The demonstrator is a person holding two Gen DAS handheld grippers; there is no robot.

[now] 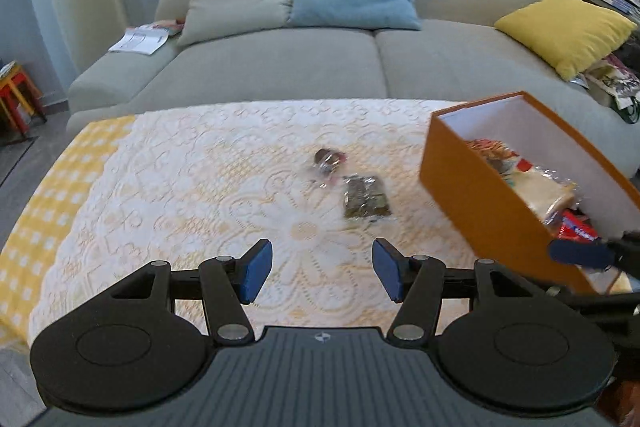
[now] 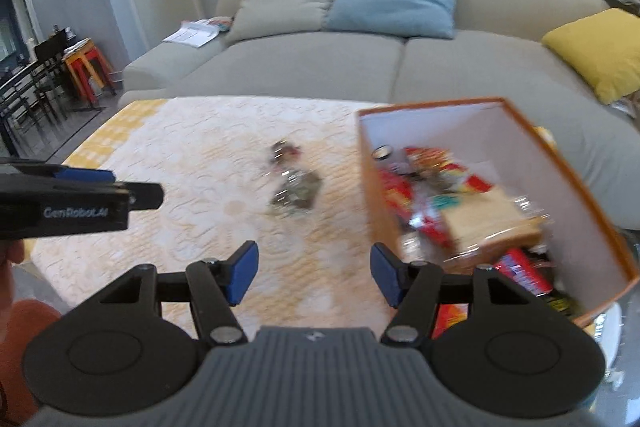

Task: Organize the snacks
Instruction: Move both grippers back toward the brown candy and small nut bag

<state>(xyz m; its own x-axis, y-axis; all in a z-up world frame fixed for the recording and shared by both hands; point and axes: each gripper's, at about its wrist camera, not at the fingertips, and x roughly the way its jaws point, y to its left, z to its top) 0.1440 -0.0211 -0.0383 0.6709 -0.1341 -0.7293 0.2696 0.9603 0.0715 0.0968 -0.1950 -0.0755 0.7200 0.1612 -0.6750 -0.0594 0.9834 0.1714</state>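
Both jaws gape empty; mid-table, the flat clear-wrapped dark snack packet [image 1: 366,197] looks light, crinkly, slippery: pinch an edge.

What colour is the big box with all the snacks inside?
The box is orange outside and white inside. The left wrist view shows it best.

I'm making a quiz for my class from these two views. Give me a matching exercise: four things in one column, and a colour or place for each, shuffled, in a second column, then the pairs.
Things:
1. box
2. cushion at the sofa's right end
3. flat clear packet with dark contents
4. magazine

Colour or place:
A. yellow
B. on the sofa's left end
C. orange outside, white inside, snacks in it
D. on the lace tablecloth, left of the box

Pairs: 1-C, 2-A, 3-D, 4-B
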